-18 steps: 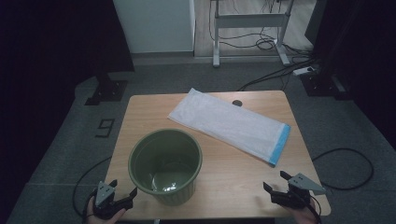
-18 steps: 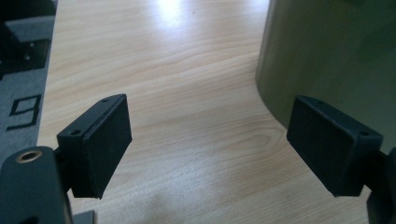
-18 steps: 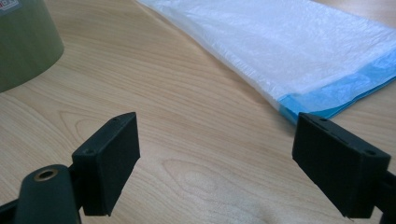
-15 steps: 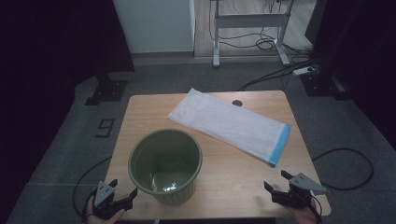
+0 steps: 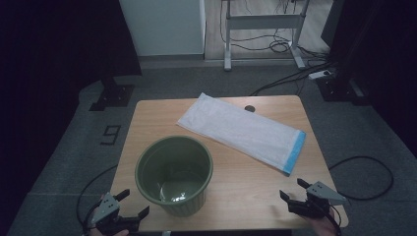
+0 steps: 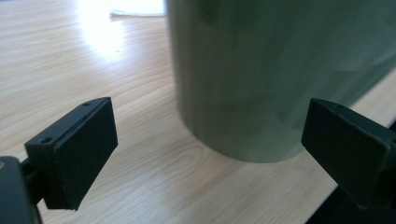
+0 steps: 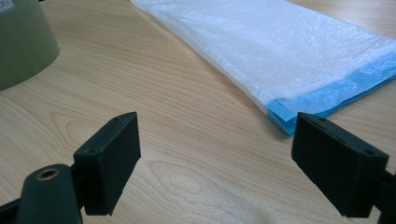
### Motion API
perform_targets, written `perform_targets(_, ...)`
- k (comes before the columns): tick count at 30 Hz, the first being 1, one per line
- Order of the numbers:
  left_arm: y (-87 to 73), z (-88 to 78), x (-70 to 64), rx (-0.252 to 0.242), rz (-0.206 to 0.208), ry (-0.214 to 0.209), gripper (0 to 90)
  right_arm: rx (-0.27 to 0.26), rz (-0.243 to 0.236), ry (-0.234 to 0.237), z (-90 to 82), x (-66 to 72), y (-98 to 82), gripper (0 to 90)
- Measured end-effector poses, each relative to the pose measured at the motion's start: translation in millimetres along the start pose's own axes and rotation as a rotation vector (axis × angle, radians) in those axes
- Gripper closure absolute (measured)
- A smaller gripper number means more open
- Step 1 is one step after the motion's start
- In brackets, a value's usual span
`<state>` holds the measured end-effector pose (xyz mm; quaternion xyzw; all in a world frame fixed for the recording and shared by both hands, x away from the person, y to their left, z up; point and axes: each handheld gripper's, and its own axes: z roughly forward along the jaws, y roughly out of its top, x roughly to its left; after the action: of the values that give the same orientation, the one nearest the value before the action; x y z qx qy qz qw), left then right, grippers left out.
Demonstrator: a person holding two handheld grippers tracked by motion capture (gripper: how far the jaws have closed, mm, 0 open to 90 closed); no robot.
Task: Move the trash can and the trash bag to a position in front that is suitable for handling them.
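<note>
Both grippers, left [image 5: 127, 205] and right [image 5: 294, 191], gape wide and empty at the frame's bottom. The white bin liner [image 5: 242, 130] looks light, limp, slippery; pinch its blue-banded end beside the rigid green bin [image 5: 175, 173].

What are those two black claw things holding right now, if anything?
Nothing. The left gripper and the right gripper both stand open with empty jaws, near the green bin and the folded white bag but touching neither.

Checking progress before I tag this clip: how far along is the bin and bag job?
Nothing looks done yet. The white bag lies flat and folded on the table, apart from the green bin, which is unlined. Left gripper and right gripper are open and hold nothing. All handling remains.
</note>
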<state>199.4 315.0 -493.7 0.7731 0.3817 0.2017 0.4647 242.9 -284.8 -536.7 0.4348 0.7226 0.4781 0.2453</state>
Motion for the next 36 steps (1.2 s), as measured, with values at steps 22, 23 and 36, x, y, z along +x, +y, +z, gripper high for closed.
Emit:
perform_targets(22,23.3,37.4,-14.9,0.001,0.103,-0.171,2.6,0.008,-0.007,0.029,-4.1,2.7,-5.6,15.8)
perform_targets(23,25.0,40.1,-15.7,0.002,0.105,-0.173,2.7,0.007,-0.007,0.031,-4.6,2.9,-5.7,15.8)
perform_targets(36,47.7,71.7,-23.8,-0.005,0.116,-0.216,5.1,-0.008,0.016,0.019,-11.8,0.5,-6.9,15.8)
